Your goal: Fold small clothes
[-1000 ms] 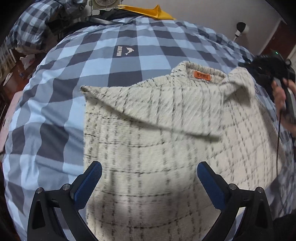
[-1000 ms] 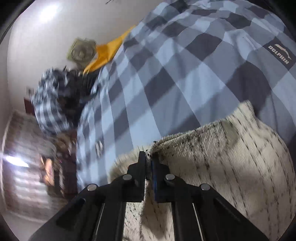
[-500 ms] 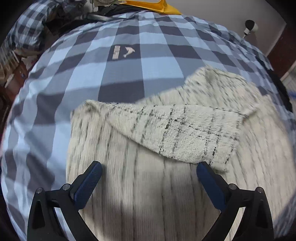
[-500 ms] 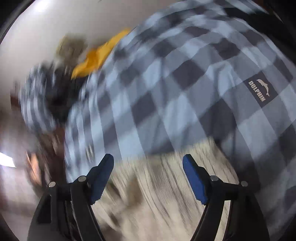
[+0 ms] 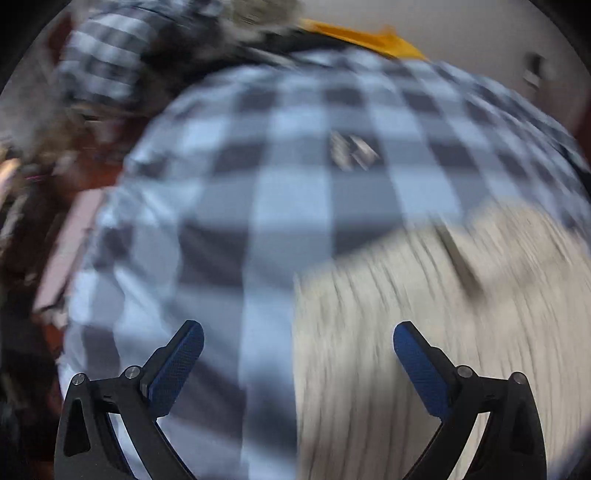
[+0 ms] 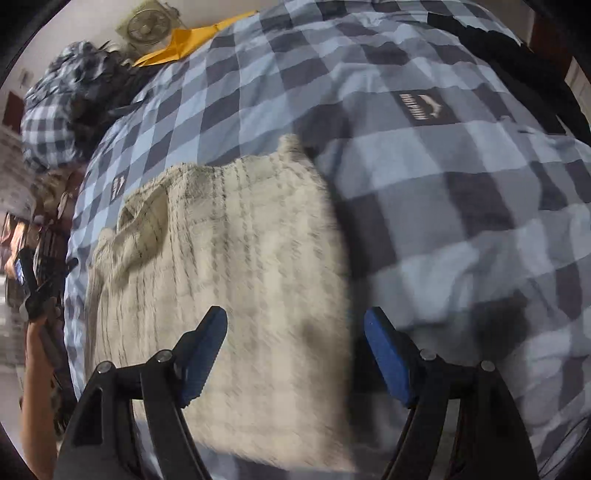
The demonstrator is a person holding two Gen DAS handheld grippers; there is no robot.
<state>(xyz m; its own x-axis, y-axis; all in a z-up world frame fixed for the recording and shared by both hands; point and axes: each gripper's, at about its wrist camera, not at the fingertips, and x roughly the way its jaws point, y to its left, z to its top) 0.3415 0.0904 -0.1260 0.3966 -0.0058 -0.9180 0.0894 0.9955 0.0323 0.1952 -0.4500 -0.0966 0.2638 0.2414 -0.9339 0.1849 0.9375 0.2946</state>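
A second before, your right gripper (image 6: pixel 295 354) was clamped on a corner of the sweater (image 6: pixel 236 266) and carrying it across; half a second before, it had already let go, and at this moment its jaws stood wide apart with nothing between them, straddling the sweater's right edge. The corner you carried had been laid over the body, so one side of the sweater looked folded in. Your left gripper (image 5: pixel 295 369) was just as wide and empty, as it had been throughout, but it had swung to the left: where the sweater had filled its view, it now sat only in the lower right, with the left edge of the sweater between the jaws. I judged that as a reach for the other side, the matching fold not yet made. Both views were smeared by motion, so the creases could not be read

The sweater lay flat on the bed (image 6: pixel 461 192), on a blue and grey checked cover printed with a dolphin logo (image 6: pixel 421 105). Toward the head of the bed lay a checked pillow (image 6: pixel 48 110), a yellow cloth (image 6: pixel 177 48) and a small fan (image 6: pixel 147 26) against a pale wall
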